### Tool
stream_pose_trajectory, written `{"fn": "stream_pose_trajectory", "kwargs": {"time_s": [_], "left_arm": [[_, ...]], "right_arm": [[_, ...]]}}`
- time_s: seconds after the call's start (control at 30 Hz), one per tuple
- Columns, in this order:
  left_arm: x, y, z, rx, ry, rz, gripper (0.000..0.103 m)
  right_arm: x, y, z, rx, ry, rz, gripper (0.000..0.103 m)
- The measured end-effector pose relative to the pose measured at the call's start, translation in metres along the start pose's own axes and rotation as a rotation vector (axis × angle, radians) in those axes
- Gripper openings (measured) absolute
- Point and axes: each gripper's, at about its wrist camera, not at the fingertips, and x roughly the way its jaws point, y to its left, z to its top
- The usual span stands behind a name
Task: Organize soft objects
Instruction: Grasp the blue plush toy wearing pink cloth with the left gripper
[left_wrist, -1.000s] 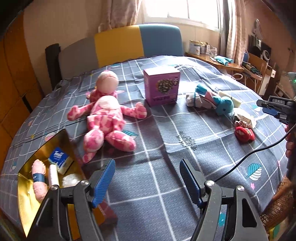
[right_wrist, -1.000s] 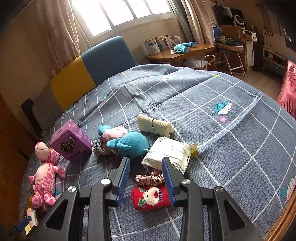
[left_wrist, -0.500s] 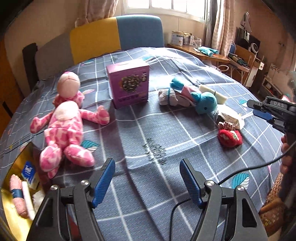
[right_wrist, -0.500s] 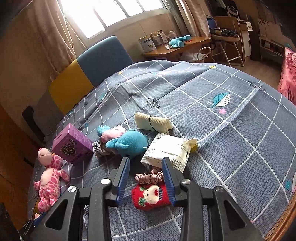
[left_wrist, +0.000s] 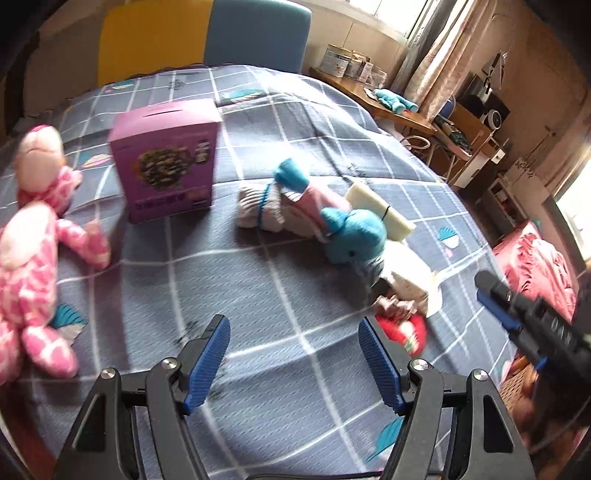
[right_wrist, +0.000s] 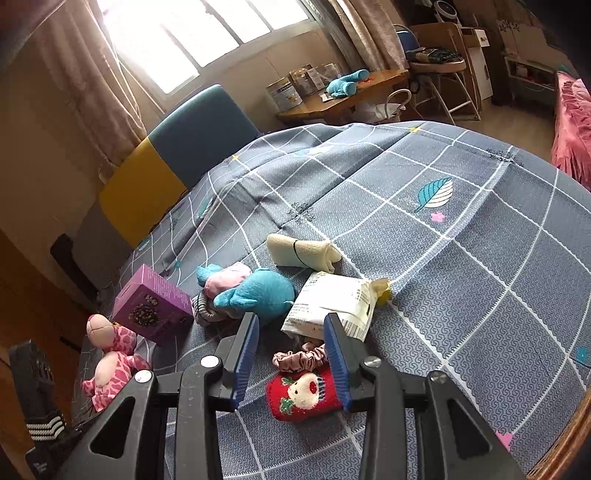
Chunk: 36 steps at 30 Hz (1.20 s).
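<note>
Two grippers hung over the quilted bedspread. Since a second before, the left gripper, jaws wide apart and empty, had swung from the pink plush toward the lower-right cluster. The right gripper, jaws apart, straddled the fuzzy red sock and satin scrunchie.

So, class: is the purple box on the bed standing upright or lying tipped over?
Upright. The purple box stands on its base on the bedspread, printed front facing out, slotted top up.

Bright curtained window; yellow-blue headboard; wooden desk; grey checked bedspread.
</note>
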Motion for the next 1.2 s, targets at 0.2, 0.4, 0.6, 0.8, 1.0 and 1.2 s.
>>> {"fn": "stream_pose_trajectory", "kwargs": {"time_s": [0.2,0.4,0.6,0.8,1.0,1.2], "left_arm": [[0.036,-0.027,0.043,-0.065,0.041,-0.087,0.073],[0.074,-0.047,0.085,-0.072,0.024,-0.034,0.086],[0.118,-0.040,0.105,-0.085,0.041,0.053,0.083],[0.132,-0.055,0.102,0.061,0.014,0.099,0.022],[0.089,-0.054,0.093,0.128,-0.092,0.011,0.018],[0.012,-0.032,0.059,0.133,-0.139,-0.110,0.018]], "right_arm": [[0.001,-0.010,0.002,0.058,0.013,0.023,0.041],[0.006,-0.011,0.001,0.070,0.042,0.058,0.041],[0.014,-0.012,-0.001,0.086,0.086,0.093,0.042],[0.022,-0.009,-0.004,0.080,0.127,0.106,0.042],[0.020,-0.014,-0.004,0.100,0.120,0.104,0.042],[0.015,-0.017,-0.002,0.108,0.093,0.082,0.042]]}}
